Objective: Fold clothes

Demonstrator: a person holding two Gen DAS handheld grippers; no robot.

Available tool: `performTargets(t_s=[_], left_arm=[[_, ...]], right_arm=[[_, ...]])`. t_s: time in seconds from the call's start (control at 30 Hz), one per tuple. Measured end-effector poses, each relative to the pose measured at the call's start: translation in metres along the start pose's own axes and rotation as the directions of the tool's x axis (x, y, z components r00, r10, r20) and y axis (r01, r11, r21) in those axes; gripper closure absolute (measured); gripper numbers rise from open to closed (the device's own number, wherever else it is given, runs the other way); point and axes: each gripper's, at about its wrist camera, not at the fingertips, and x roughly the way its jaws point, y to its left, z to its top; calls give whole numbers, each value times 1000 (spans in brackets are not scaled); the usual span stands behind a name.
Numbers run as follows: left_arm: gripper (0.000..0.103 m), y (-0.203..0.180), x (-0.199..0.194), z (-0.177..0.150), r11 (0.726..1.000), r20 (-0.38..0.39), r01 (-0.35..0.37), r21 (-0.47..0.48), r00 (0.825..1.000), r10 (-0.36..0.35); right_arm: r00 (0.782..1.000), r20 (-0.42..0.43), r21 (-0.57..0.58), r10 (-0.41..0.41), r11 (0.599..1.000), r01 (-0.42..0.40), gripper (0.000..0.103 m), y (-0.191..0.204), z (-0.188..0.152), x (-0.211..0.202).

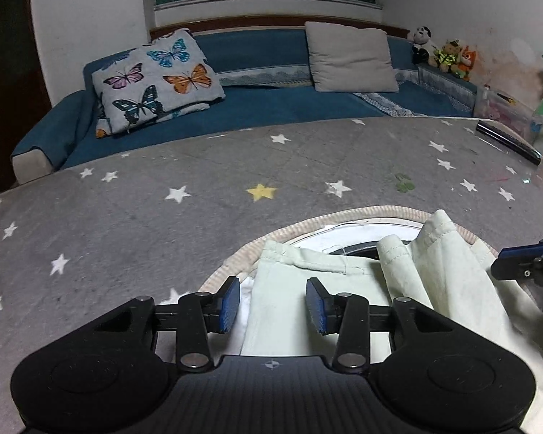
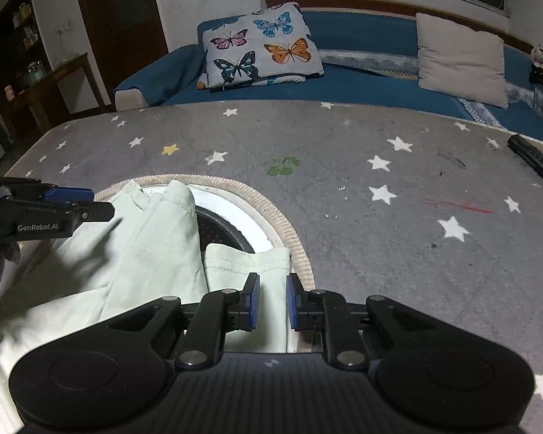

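Pale green cotton garment [image 2: 155,249] bunched over a round striped-rim mat [image 2: 293,238] on the grey star-print table [image 2: 380,217].

Left gripper [image 1: 273,305] gapes wide, the right gripper [image 2: 272,302] narrower; 2 folds lie between, neither visibly pinched; next likely closing on an edge.

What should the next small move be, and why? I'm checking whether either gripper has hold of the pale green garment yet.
Probably close the right gripper on the hem of the pale green garment: its jaws are open with the hem lying between them. The left gripper is open too, straddling the other corner, so neither seems to grip yet.
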Motion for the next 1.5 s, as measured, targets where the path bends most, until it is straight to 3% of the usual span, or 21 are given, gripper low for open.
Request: performTargets(t_s=[0.23, 0.43, 0.53, 0.63, 0.8, 1.07, 1.33, 1.5], left_arm=[[68, 2, 9, -1, 999, -10, 26, -20, 1000, -26], [85, 1, 9, -1, 999, 2, 39, 4, 999, -39], [100, 4, 8, -1, 999, 12, 35, -7, 999, -34], [101, 8, 3, 0, 1000, 30, 18, -19, 999, -17], [101, 24, -13, 11, 998, 94, -41, -41, 995, 44], [101, 67, -23, 32, 983, 157, -154, -101, 973, 169], [101, 94, 6, 30, 970, 106, -197, -141, 971, 212], [96, 100, 20, 20, 967, 56, -206, -152, 975, 217]], right_arm=[[1000, 4, 2, 11, 1000, -11, 88, -2, 1, 5], [1000, 5, 8, 17, 1000, -17, 88, -3, 5, 9], [1000, 2, -6, 11, 1000, -11, 92, 1, 4, 12], [1000, 7, -18, 4, 1000, -4, 101, 5, 4, 12], [997, 73, -41, -40, 998, 43, 102, 5, 14, -5], [979, 143, 35, -147, 989, 144, 102, -30, 53, -12], [969, 151, 92, -193, 979, 181, 102, -57, 79, 19], [978, 94, 86, -184, 981, 176, 96, -61, 77, 52]])
